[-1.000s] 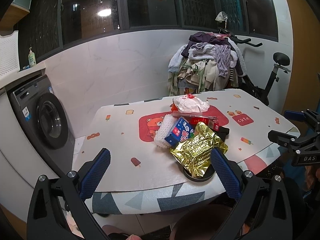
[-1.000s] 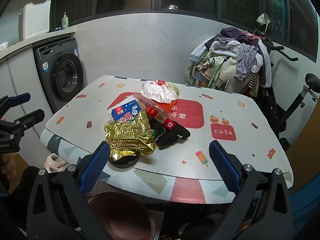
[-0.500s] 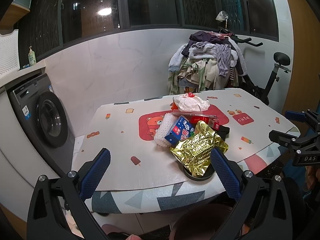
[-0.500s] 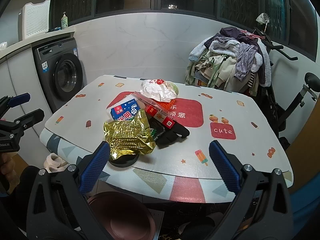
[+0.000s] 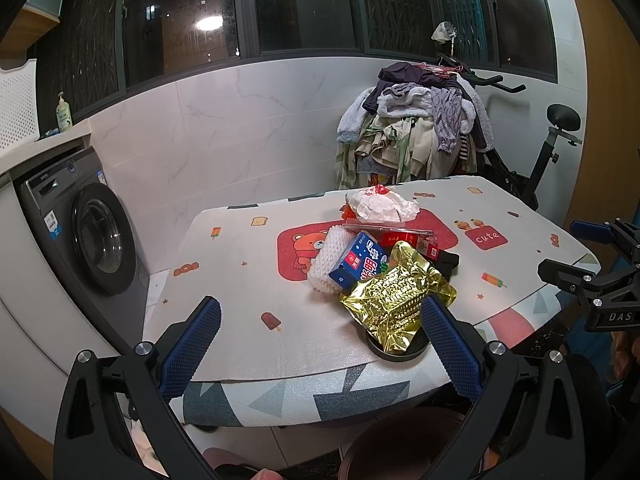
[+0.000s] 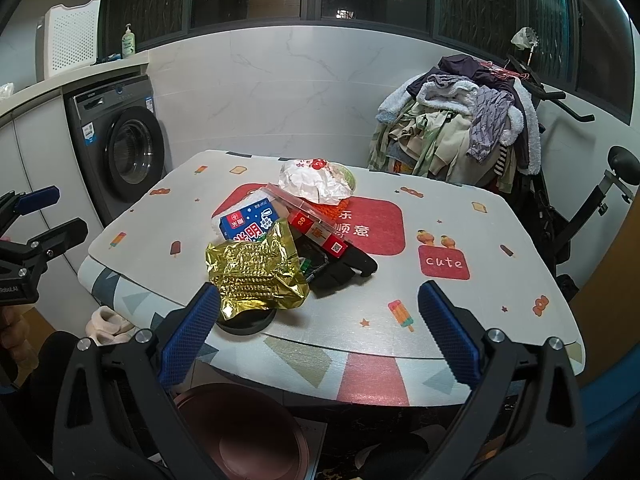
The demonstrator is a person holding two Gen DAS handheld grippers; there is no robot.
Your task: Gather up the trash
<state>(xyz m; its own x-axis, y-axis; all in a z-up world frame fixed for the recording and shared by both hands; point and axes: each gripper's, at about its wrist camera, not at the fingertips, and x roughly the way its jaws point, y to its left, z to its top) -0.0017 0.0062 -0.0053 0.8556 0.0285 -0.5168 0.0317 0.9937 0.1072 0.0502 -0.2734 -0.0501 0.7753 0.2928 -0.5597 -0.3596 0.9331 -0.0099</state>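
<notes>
While I hold both tools short of the table [image 6: 472,312], my left gripper [image 5: 320,340] and my right gripper [image 6: 318,320] gape wide with nothing between their blue pads. On the patterned cloth the trash sits heaped: a gold foil wrapper [image 6: 254,270] draped over a black round dish [image 6: 246,322] at the near edge, a blue carton [image 6: 248,226] behind it, a white crumpled bag [image 6: 314,182] farthest back. Below the table edge stands a reddish-brown bin [image 6: 244,436].
</notes>
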